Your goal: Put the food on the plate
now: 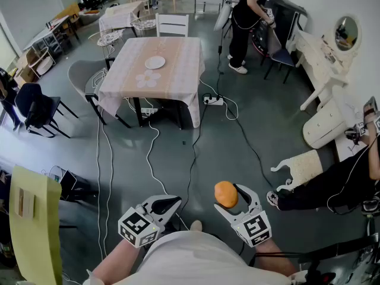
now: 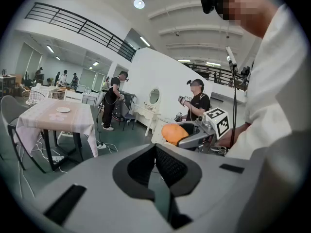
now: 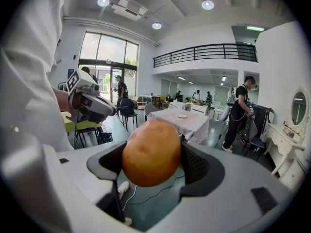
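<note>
A round orange piece of food [image 1: 225, 194] sits between the jaws of my right gripper [image 1: 229, 189], which is shut on it and held above the floor in front of me. In the right gripper view the food [image 3: 151, 160] fills the gap between the pads of the gripper [image 3: 150, 150]. The left gripper view also shows the food [image 2: 173, 133]. My left gripper [image 1: 176, 201] hangs beside it, shut with nothing in it [image 2: 155, 147]. The white plate [image 1: 155, 62] lies on the far table [image 1: 181, 70] with the pale pink cloth, well away from both grippers.
Cables [image 1: 151, 159] run over the grey floor between me and the table. Chairs [image 1: 83, 79] stand around the table. A person [image 1: 244, 16] stands at the back right, another person's legs [image 1: 332, 183] lie at the right by white furniture [image 1: 323, 123]. A yellow chair [image 1: 29, 218] is at left.
</note>
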A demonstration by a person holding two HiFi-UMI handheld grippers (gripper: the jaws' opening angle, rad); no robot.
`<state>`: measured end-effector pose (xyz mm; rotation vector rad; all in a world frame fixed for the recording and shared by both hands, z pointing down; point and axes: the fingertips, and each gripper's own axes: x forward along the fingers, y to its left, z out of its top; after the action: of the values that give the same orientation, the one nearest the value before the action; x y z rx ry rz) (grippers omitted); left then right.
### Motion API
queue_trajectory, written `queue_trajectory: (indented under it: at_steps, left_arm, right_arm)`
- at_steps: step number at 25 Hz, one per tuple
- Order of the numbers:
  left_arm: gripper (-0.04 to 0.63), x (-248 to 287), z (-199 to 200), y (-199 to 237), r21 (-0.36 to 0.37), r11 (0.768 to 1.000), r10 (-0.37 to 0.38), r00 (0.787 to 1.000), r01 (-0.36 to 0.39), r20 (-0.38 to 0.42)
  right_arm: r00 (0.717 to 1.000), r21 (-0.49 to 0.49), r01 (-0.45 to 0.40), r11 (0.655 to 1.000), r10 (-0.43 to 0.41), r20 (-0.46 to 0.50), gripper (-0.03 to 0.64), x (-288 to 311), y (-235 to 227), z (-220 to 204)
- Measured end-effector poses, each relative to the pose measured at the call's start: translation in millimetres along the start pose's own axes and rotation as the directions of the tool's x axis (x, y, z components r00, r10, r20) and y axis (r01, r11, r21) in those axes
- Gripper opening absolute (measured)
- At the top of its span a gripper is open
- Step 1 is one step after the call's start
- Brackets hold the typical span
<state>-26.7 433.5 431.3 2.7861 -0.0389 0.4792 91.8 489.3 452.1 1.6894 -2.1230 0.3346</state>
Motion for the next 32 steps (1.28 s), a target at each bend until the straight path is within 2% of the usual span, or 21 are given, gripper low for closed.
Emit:
queue_trajectory:
  at_steps: [11, 19, 22, 26, 32]
  left_arm:
    - [0.009, 9, 10, -16, 0.06, 0.998, -0.007, 1.0, 0.007, 0.006]
    - [0.009, -8, 20, 3, 0.047, 0.996, 0.071, 0.997, -0.073, 0.037]
    - [0.009, -16, 18, 22, 0.011, 0.995, 0.102, 0.994, -0.102, 0.04]
    - [0.009, -19, 16, 60, -0.012, 0.995, 0.099, 0.994, -0.099, 0.035]
    - [0.009, -30, 64, 151, 0.008, 0.998, 0.062, 0.995, -0.063, 0.079]
  right_arm:
    - [0.999, 0.008, 0.032, 0.999, -0.032, 0.008, 0.364, -18, -9, -9]
    - [0.998, -0.005, -0.043, 0.999, 0.042, -0.044, 0.364, 5, -7, -11]
    - [0.995, -0.024, -0.077, 0.997, 0.075, -0.062, 0.364, 29, -5, -5]
    - [0.992, -0.033, -0.099, 0.995, 0.096, -0.078, 0.362, 68, -6, 10]
    - [0.995, -0.032, -0.077, 0.997, 0.074, -0.069, 0.363, 148, -15, 71]
